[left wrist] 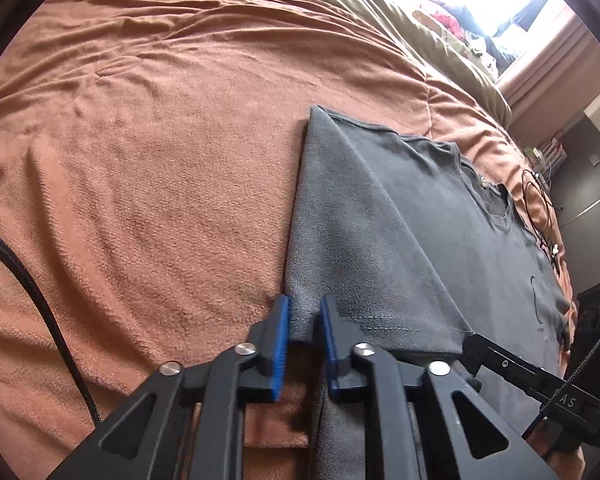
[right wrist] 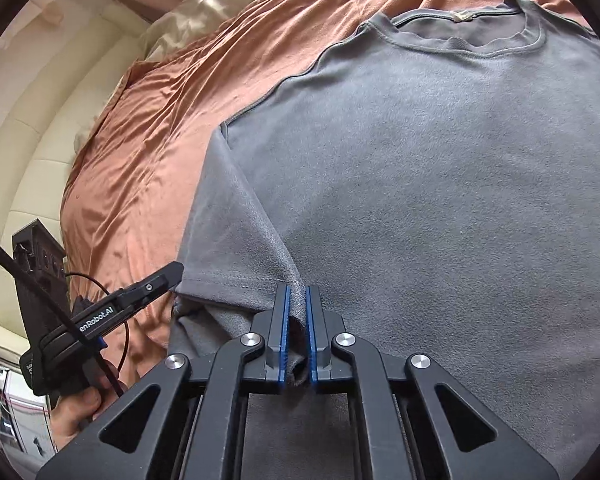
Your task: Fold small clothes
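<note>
- Left tool (left wrist: 304, 316): blue pads closed on sleeve hem of grey T-shirt (left wrist: 440, 216), at 6 o'clock in left wrist view.
- Grey T-shirt: spread flat on rust-brown bedspread (left wrist: 160, 152), collar toward 1 o'clock.
- Right tool (right wrist: 297, 304): pads clamped on fold of same sleeve, at 6 o'clock.
</note>
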The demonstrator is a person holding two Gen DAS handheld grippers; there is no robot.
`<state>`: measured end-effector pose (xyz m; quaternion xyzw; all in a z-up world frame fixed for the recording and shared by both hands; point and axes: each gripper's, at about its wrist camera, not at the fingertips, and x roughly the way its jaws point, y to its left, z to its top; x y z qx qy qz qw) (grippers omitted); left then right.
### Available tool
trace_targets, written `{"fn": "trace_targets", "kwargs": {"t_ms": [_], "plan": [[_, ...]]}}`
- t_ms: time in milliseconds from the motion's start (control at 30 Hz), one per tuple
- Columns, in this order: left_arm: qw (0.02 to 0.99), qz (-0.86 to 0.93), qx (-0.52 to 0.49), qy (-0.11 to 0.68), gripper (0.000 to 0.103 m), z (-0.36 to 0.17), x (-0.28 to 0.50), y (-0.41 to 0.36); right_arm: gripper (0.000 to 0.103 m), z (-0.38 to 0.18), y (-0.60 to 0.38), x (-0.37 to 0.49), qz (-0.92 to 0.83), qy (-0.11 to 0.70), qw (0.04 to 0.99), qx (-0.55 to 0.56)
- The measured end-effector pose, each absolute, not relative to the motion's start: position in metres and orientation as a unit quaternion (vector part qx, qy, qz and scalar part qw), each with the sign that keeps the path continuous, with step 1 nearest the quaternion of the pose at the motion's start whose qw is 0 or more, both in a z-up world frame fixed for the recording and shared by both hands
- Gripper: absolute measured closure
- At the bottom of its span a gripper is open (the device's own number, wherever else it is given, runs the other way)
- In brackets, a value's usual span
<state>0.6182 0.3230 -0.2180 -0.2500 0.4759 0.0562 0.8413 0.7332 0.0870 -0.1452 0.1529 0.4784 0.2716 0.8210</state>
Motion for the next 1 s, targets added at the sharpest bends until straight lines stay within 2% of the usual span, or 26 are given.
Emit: {"fn": "trace_targets", "kwargs": {"t_ms": [67, 200, 233, 300, 333, 367, 700, 1000], "plan": [[0.847, 0.056, -0.226, 0.478, 0.098, -0.214, 0.620, 0.316, 0.099, -0.145, 0.087, 0.731, 0.271, 0.484, 0.820, 0.145], [0.856, 0.050, -0.223, 0.464, 0.099, -0.197, 0.621, 0.315, 0.095, -0.137, 0.081, 0.727, 0.256, 0.481, 0.827, 0.136], [0.859, 0.050, -0.221, 0.459, 0.099, -0.190, 0.622, 0.314, 0.089, -0.134, 0.078, 0.726, 0.251, 0.478, 0.831, 0.136], [0.863, 0.045, -0.221, 0.452, 0.099, -0.178, 0.625, 0.313, 0.070, -0.127, 0.070, 0.723, 0.246, 0.465, 0.839, 0.140], [0.864, 0.042, -0.221, 0.451, 0.099, -0.173, 0.627, 0.311, 0.055, -0.124, 0.066, 0.722, 0.243, 0.460, 0.842, 0.142], [0.865, 0.040, -0.221, 0.449, 0.099, -0.168, 0.631, 0.309, 0.050, -0.121, 0.062, 0.721, 0.241, 0.457, 0.844, 0.146], [0.881, 0.018, -0.179, 0.438, 0.099, -0.127, 0.680, 0.272, 0.050, -0.104, 0.021, 0.736, 0.216, 0.458, 0.848, 0.155], [0.888, -0.010, -0.138, 0.438, 0.099, -0.125, 0.741, 0.229, 0.050, -0.091, -0.009, 0.751, 0.206, 0.455, 0.854, 0.149]]}}
